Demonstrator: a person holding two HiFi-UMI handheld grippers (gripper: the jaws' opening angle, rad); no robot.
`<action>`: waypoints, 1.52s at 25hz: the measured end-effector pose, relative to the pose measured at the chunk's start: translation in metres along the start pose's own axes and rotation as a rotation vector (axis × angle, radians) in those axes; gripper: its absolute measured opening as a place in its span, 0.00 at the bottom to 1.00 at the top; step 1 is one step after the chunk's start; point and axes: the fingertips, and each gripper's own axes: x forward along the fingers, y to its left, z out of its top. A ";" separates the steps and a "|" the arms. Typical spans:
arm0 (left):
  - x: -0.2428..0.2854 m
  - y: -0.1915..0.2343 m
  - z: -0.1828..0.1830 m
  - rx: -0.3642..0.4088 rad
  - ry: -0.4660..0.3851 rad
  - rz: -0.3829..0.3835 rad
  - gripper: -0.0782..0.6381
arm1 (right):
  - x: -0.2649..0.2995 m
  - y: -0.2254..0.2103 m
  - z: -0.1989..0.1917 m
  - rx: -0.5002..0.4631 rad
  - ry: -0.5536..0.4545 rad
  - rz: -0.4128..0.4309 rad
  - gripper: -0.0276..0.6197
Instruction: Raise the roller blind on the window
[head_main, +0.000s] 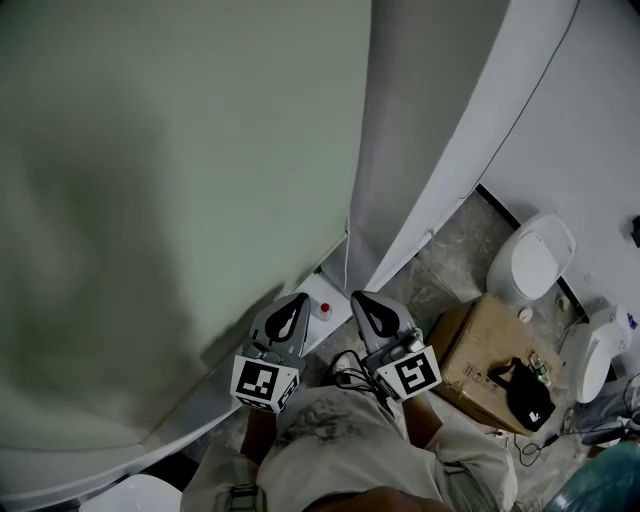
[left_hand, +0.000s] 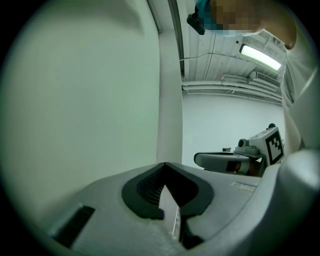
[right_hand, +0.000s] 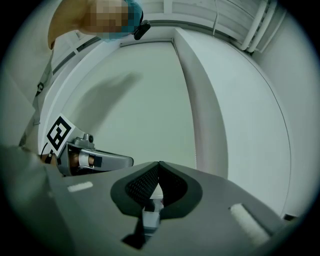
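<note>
**Both grippers shut, low at the blind's corner**

The left gripper (head_main: 297, 300) and right gripper (head_main: 358, 297) are held side by side close to the person's body. Their tips point at the bottom corner of the pale green fabric roller blind (head_main: 170, 180), which hangs fully down. Both sets of jaws are closed tip to tip with nothing gripped.

Only the head view shows the thin white cord (head_main: 347, 250) by the blind's edge and the brown cardboard box (head_main: 478, 357) on the floor. The gripper views show only the blind face and the white window frame (right_hand: 200, 100). The blind's top is cut off, and clothing hides the person's hands.
</note>
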 end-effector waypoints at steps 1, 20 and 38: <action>0.005 0.001 0.001 -0.001 0.000 0.003 0.11 | 0.002 -0.004 -0.001 0.003 0.009 0.006 0.06; 0.094 0.014 0.000 -0.001 0.035 0.040 0.12 | 0.032 -0.049 -0.002 0.021 -0.028 0.065 0.06; 0.131 0.057 0.006 0.016 0.066 -0.017 0.17 | 0.058 -0.056 0.011 -0.010 -0.002 -0.050 0.06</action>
